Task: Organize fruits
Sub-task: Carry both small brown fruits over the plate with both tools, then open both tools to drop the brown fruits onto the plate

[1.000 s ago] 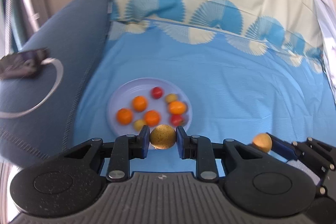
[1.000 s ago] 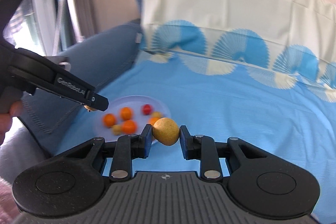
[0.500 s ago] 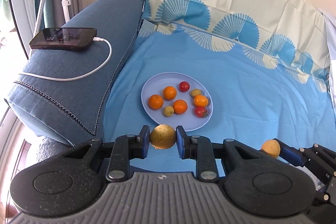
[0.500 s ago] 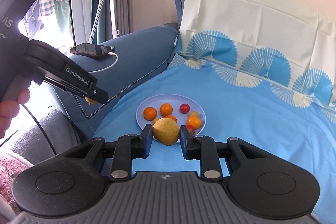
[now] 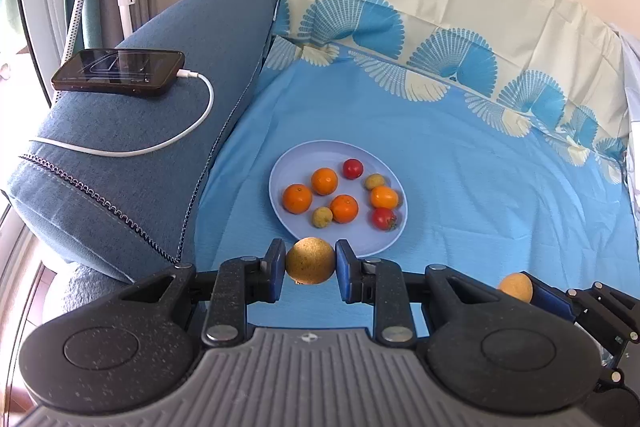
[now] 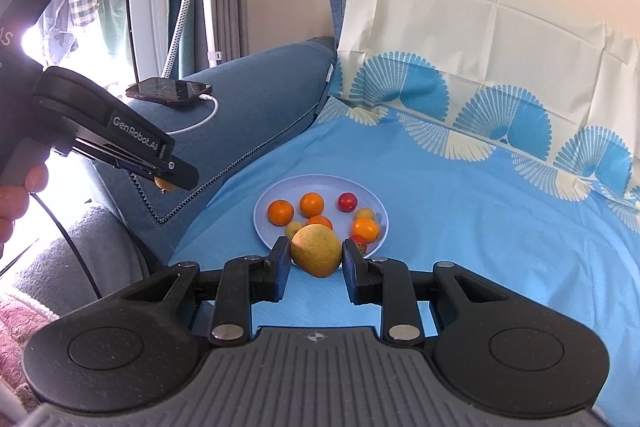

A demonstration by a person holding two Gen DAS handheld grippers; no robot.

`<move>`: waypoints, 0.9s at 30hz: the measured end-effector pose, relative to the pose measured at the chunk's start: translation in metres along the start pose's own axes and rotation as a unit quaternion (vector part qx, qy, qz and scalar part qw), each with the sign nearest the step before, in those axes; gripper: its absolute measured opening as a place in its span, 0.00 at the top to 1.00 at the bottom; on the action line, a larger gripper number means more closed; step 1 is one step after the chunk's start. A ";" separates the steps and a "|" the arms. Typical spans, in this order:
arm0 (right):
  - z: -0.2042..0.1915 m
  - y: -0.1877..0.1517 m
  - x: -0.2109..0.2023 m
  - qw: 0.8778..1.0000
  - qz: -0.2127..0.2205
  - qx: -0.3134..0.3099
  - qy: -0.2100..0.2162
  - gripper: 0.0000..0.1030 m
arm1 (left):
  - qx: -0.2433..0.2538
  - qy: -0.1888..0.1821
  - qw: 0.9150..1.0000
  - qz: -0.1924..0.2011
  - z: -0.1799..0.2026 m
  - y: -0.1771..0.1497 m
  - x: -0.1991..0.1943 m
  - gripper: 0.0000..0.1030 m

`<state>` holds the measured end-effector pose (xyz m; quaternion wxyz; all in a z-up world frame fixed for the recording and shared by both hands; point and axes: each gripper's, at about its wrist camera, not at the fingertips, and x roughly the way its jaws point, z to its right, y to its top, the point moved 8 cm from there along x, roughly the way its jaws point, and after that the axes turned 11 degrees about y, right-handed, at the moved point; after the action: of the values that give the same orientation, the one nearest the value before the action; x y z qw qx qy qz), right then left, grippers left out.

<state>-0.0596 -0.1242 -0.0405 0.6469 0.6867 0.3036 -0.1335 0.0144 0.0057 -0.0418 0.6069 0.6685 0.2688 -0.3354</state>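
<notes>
Vs 1 s ago: both views shifted, plate now sits further right in frame; phone w/ white cable now sharp on sofa arm. Grips unchanged.
Left gripper: clamped on round speckled brown fruit, just short of plate rim.
Right gripper: clamped on yellow pear-like fruit.
Surface: blue fan-print sheet over sofa; smooth lilac plate holds oranges, tomatoes, small yellow fruits.

Black hand-held gripper, blue pads (perhaps rubber)
</notes>
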 end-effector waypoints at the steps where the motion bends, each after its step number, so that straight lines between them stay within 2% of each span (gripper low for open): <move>1: 0.002 0.001 0.002 1.000 -0.001 0.002 -0.001 0.72 | -0.001 0.001 1.000 -0.001 0.000 0.001 0.002 0.72; 12: 0.019 0.006 0.040 1.000 -0.018 0.014 -0.002 0.72 | -0.003 0.011 1.000 -0.015 0.003 0.026 0.043 0.72; 27: 0.052 0.013 0.131 0.998 -0.059 0.020 0.009 0.72 | 0.013 0.021 0.998 -0.052 0.029 0.053 0.130 0.72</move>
<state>0.0616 -0.1423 -0.1121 0.6211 0.6815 0.3470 -0.1715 0.1328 -0.0359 -0.1102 0.5743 0.6682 0.3115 -0.3559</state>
